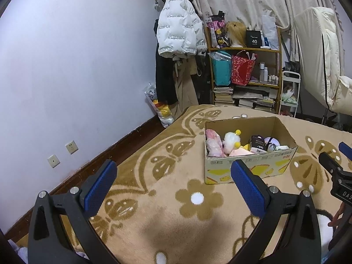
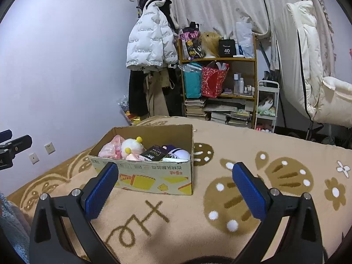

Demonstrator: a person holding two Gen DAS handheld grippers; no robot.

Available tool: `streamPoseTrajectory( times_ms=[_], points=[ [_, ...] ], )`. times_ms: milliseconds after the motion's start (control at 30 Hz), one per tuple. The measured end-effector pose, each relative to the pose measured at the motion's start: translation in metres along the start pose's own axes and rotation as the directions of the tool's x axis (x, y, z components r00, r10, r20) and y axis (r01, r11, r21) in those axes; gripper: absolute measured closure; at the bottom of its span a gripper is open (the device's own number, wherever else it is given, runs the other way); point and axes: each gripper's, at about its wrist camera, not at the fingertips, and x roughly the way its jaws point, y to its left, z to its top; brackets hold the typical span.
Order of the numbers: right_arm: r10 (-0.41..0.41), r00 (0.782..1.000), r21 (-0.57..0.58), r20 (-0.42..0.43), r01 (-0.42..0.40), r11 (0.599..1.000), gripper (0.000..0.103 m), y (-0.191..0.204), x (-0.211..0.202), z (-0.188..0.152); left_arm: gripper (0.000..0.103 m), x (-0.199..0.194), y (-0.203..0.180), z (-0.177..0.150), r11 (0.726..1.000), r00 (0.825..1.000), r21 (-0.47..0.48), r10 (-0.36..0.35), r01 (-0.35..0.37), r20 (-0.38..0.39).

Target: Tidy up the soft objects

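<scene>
An open cardboard box (image 1: 248,165) (image 2: 154,176) stands on the tan patterned blanket. Inside lie a pink soft item (image 1: 212,142) (image 2: 110,148), a white plush with yellow pompoms (image 1: 230,142) (image 2: 132,147), a dark packet (image 1: 258,144) (image 2: 154,154) and a pale purple soft item (image 1: 272,142) (image 2: 178,153). My left gripper (image 1: 173,171) hovers open over the blanket, just left of and short of the box. My right gripper (image 2: 175,173) is open too, with the box's front wall between its blue pads; nothing is held. The right gripper's tip (image 1: 336,167) shows in the left wrist view.
The blanket (image 1: 167,215) (image 2: 253,198) covers a bed that reaches a lilac wall with sockets (image 1: 71,147) on the left. Beyond the bed stand a coat rack with a white jacket (image 1: 178,33), a cluttered shelf (image 1: 246,66), a small cart (image 2: 267,103) and a cream chair (image 2: 319,88).
</scene>
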Motion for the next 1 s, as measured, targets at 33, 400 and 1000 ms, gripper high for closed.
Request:
streamPoseTrajectory(
  times_ms=[33, 400, 1000],
  points=[
    [0.001, 1.0, 0.0, -0.003, -0.001, 1.0, 0.0, -0.0001, 0.0005, -0.0006, 0.001, -0.0004, -0.0005, -0.0002, 1.0, 1.0, 0.0, 0.0, 0.0, 0.0],
    [0.008, 1.0, -0.008, -0.018, -0.009, 1.0, 0.0, 0.0018, 0.0025, -0.0026, 0.001, 0.0007, -0.0003, -0.0019, 1.0, 1.0, 0.003, 0.006, -0.006, -0.004],
    [0.012, 1.0, -0.008, -0.021, -0.012, 1.0, 0.0, 0.002, 0.003, -0.0044, 0.001, 0.0029, -0.0042, -0.0019, 1.0, 1.0, 0.025, 0.013, -0.013, -0.013]
  ],
)
